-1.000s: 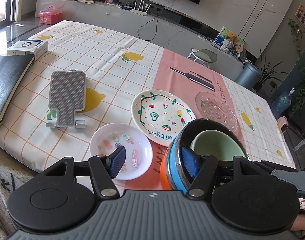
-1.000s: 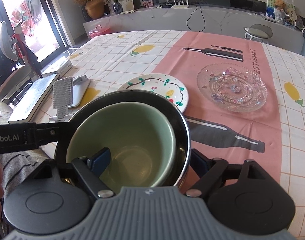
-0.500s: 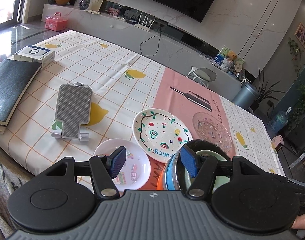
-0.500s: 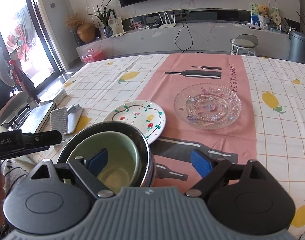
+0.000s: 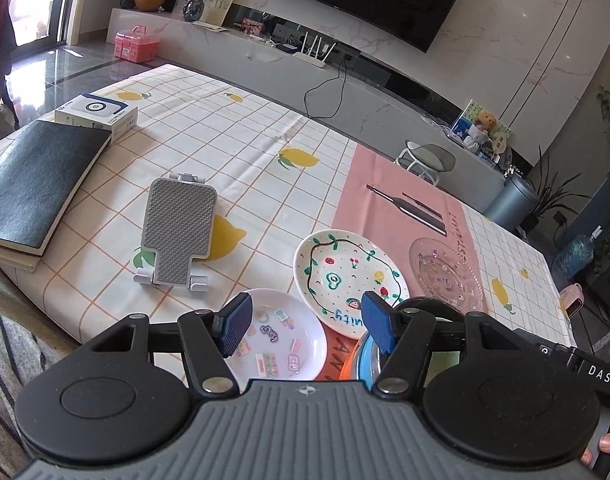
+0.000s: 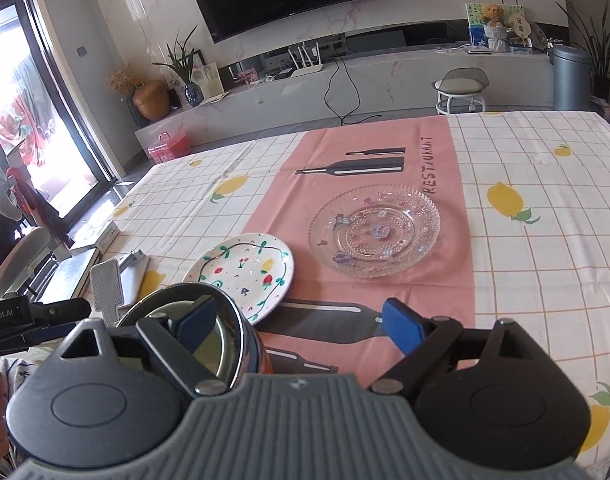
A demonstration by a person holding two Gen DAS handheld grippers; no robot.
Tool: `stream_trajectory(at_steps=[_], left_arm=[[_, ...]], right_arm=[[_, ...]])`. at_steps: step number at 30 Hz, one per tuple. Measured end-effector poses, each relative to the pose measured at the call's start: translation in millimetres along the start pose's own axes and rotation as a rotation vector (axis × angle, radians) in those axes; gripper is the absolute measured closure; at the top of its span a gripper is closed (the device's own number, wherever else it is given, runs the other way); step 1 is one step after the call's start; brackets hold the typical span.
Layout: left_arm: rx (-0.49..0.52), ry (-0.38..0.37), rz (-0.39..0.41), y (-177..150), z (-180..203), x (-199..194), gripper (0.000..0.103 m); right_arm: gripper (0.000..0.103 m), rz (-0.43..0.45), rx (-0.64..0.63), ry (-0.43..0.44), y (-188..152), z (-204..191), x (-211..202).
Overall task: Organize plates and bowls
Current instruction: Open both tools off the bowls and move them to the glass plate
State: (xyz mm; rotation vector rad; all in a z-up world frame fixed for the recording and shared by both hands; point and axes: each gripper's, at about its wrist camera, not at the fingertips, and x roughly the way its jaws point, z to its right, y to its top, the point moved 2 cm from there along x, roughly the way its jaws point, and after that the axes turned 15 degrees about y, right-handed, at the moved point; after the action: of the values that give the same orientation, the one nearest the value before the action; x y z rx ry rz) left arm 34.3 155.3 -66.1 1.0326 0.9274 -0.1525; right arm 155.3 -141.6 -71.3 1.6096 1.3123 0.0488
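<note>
While the left wrist view looks down over the near edge of the desk (image 5: 265,152), it alone shows the small white sticker dish (image 5: 279,336) at about six o'clock, partly behind the left tool (image 5: 305,326). The fruit-painted plate (image 5: 347,280) lies just beyond it toward one o'clock, and the clear glass plate (image 5: 447,276) sits further out at three o'clock. A grey phone stand (image 5: 177,228) lies at nine o'clock, with a black notebook (image 5: 33,184) and a white box (image 5: 97,112) at ten. The stacked bowls (image 5: 359,356), orange and blue outside, are mostly hidden behind the tool's right finger; whether it touches them is hard to tell. The left tool is spread apart with nothing clamped between its blue pads.

From the right wrist view, the sticker dish is out of sight. The stacked bowls (image 6: 221,328) sit at seven o'clock, showing a dark metal rim and a green inner bowl, cut off by the right tool (image 6: 297,326). Its left pad hangs over the bowl mouth; its right pad is over the pink cloth, jaws wide and gripping nothing. The fruit-painted plate (image 6: 245,272) lies just beyond the bowls, the clear glass plate (image 6: 375,234) near it at one o'clock.
</note>
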Motion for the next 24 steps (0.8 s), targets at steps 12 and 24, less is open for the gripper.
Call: stream_trajectory(at_steps=[12, 24], left_arm=[[0.041, -0.036, 0.007, 31.6, 21.0, -4.0, 0.03], [0.268, -0.056, -0.022, 65.8, 98.5, 0.0, 0.035]], right_arm=[[0.015, 0.024, 0.08, -0.02, 6.2, 28.6, -8.7], [0.015, 0.027, 0.176, -0.136, 69.5, 91.0, -7.2]])
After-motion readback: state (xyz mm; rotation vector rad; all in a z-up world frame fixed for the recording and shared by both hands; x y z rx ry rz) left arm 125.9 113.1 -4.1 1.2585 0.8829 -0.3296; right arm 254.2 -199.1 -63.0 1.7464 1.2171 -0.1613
